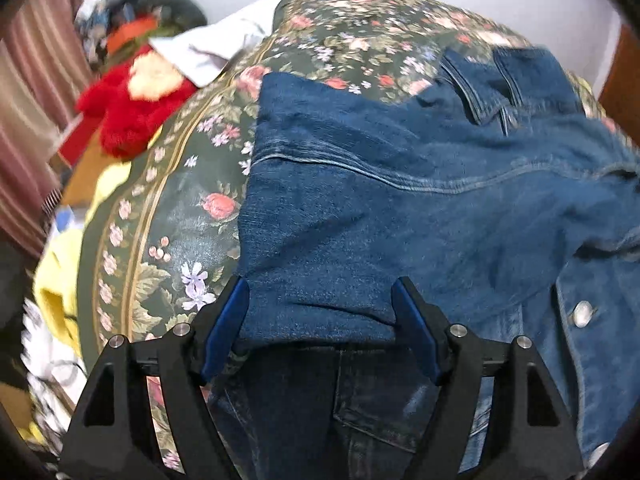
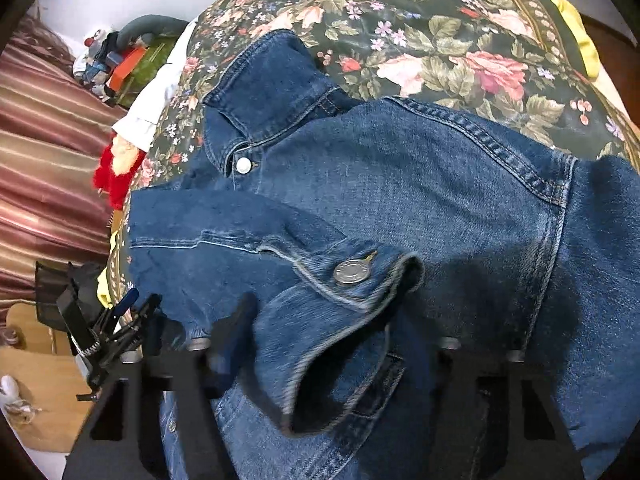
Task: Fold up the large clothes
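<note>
My left gripper [image 1: 320,320] is spread wide around a folded denim sleeve, pads beside it, not pinching. My right gripper [image 2: 336,344] is buried under a cuff, so I cannot tell its opening. The denim jacket [image 2: 400,200] lies ahead on the floral bedspread [image 1: 168,208]

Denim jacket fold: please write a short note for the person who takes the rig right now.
Left gripper: jaws apart, a fold of jacket lies between the pads; whether it is gripped is unclear.
Right gripper: blurred and covered by the cuff; state unclear.
Jacket lies on the floral bedspread, collar at the far side.
Done: one sleeve laid across the body.
Left: other side, then the final fold, probably.
</note>
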The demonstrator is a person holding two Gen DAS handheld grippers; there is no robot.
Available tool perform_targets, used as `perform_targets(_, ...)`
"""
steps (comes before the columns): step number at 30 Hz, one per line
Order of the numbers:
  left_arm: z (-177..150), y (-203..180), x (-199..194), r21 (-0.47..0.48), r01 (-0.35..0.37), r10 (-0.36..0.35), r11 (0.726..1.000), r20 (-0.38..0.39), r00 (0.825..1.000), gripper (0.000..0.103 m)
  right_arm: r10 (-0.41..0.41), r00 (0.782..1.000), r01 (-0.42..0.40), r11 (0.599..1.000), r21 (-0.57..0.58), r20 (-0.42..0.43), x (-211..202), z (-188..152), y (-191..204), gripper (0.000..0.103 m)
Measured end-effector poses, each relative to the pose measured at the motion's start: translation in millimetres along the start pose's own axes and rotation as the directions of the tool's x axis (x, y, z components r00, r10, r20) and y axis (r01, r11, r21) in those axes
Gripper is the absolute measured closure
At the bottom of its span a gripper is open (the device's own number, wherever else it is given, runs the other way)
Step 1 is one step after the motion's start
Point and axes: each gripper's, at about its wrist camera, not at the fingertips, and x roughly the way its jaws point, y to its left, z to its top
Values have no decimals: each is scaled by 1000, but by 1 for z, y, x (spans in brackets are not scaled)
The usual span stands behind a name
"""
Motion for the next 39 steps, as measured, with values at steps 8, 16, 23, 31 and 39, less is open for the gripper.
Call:
perform_targets(8,7,8,-25,-26,85,-85,996,20,996,29,-7,994,20,994,-110,113,-33,7,39,90)
perform_targets(16,33,19,-23,-51,-2,3,999,20,1000,29,-23,952,101,965,-242,306,-107,9,69,91)
perform_targets(23,21,4,17,-18,-18,17,1000,-80,997,24,-118,946,183,962,-201,301,-106,-1,33,91)
perform_targets(31,13,-1,23,15,-39,40,999,-55,998,17,-267,953,292,935,-202,146,-50,-17,-20,90)
perform_targets(39,16,4,20,56,-22,26,998,-67,997,13,-381,902,430,814,-390,201,-62,-36,7,79)
